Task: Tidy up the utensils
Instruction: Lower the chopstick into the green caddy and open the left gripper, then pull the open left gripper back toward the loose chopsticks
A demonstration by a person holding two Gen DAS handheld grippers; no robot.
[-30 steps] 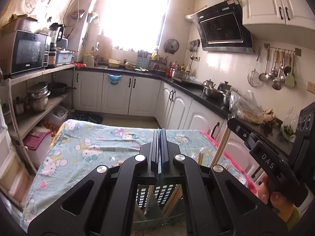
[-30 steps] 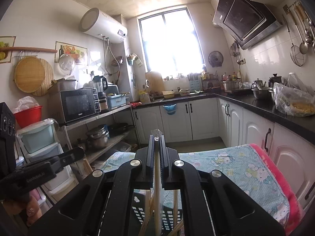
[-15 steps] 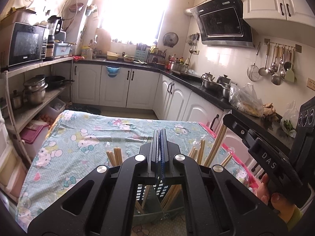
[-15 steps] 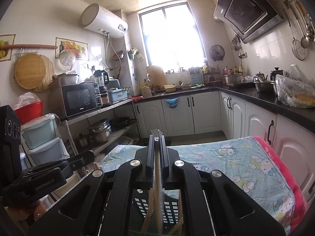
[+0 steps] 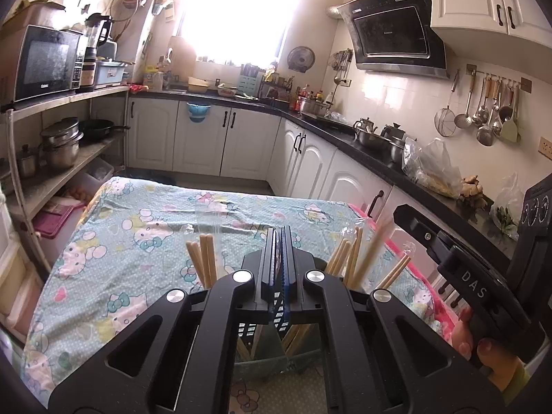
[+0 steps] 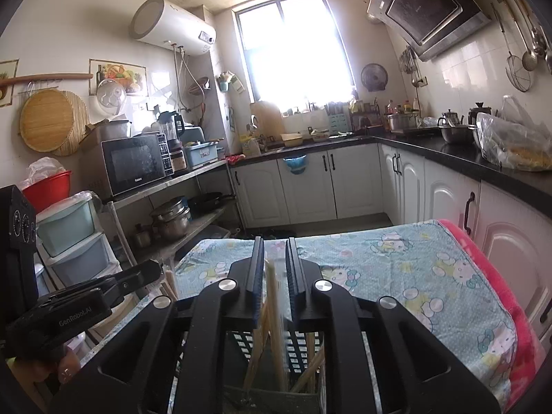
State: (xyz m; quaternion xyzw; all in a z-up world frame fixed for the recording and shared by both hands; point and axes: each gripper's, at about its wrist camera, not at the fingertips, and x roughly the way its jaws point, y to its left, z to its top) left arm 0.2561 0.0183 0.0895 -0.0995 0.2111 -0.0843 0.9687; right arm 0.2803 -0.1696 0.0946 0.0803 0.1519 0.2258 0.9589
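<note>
A dark slotted utensil holder (image 5: 253, 336) (image 6: 301, 348) stands on the table just below both grippers. Several wooden chopsticks (image 5: 204, 258) lean upright in it, more of them on its right side (image 5: 345, 258). My left gripper (image 5: 280, 238) is shut with nothing between its blue pads and hovers over the holder. The jaws of my right gripper (image 6: 276, 241) are opening. One pale chopstick (image 6: 274, 296) stands between them with its lower end in the holder, and the pads are off it. The same chopstick shows blurred in the left wrist view (image 5: 376, 245).
The table carries a light-blue cartoon-print cloth (image 5: 138, 227) (image 6: 414, 276) with a pink edge on the right. White cabinets under a black counter (image 5: 345, 138) run along the right and back. A shelf with pots and a microwave (image 5: 45, 58) stands on the left.
The right gripper's jaws have parted from the chopstick they were shut on, and it now stands loose in the holder. The left gripper has sunk a little, so more chopstick tops show beside it.
</note>
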